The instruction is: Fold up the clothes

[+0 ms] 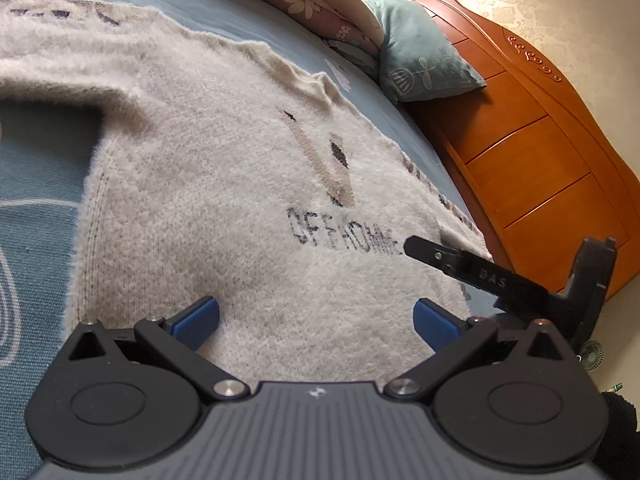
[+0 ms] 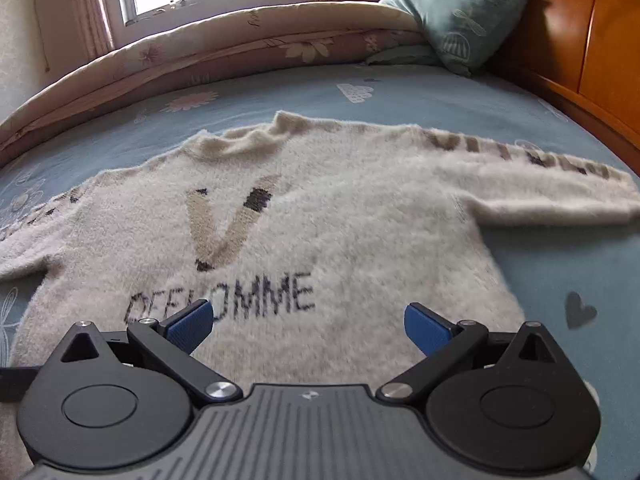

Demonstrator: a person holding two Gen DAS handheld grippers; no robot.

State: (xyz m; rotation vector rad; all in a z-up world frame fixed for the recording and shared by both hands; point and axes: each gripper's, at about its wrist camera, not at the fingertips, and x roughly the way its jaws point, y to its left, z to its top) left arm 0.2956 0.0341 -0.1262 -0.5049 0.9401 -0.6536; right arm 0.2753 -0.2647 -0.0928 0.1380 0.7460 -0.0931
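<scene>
A fluffy cream sweater lies flat and face up on the blue bed sheet, both sleeves spread sideways, with a beige V and dark lettering on its chest. My left gripper hovers open over the sweater's lower body, nothing between its blue pads. My right gripper is also open, above the hem just below the lettering. In the left wrist view the right gripper shows as a black finger over the sweater's right edge.
The blue patterned sheet covers the bed. A rolled floral quilt lies along the far side below a window. A teal pillow leans on the orange wooden headboard.
</scene>
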